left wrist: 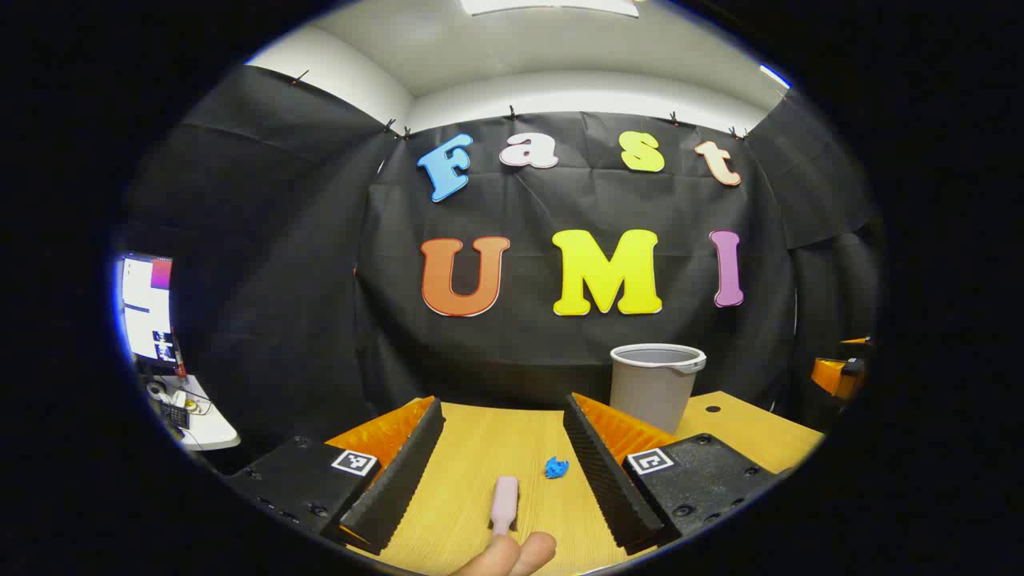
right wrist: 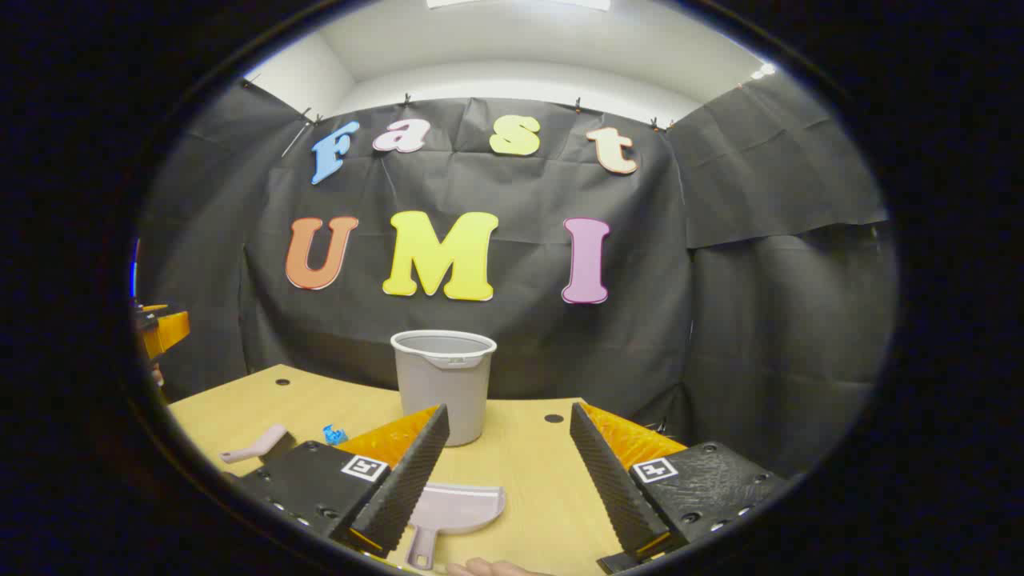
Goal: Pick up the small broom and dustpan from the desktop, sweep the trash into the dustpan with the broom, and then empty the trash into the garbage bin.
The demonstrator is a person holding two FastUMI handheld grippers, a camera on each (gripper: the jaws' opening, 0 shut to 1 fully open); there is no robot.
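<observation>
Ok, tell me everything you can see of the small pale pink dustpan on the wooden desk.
The small pale pink plastic dustpan lies flat on the light wooden desk, empty, its short handle pointing toward the camera and its wide mouth away. It sits between the right gripper's open fingers, nearer the left finger, which hides its edge. Nothing grips it.

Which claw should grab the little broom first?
Probably the left claw. The pink broom handle lies between its open fingers, near the blue trash. The right claw faces the dustpan and bin instead.

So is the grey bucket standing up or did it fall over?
Standing up. The garbage bin sits upright on the table, open rim on top. Cannot tell what's inside.
</observation>
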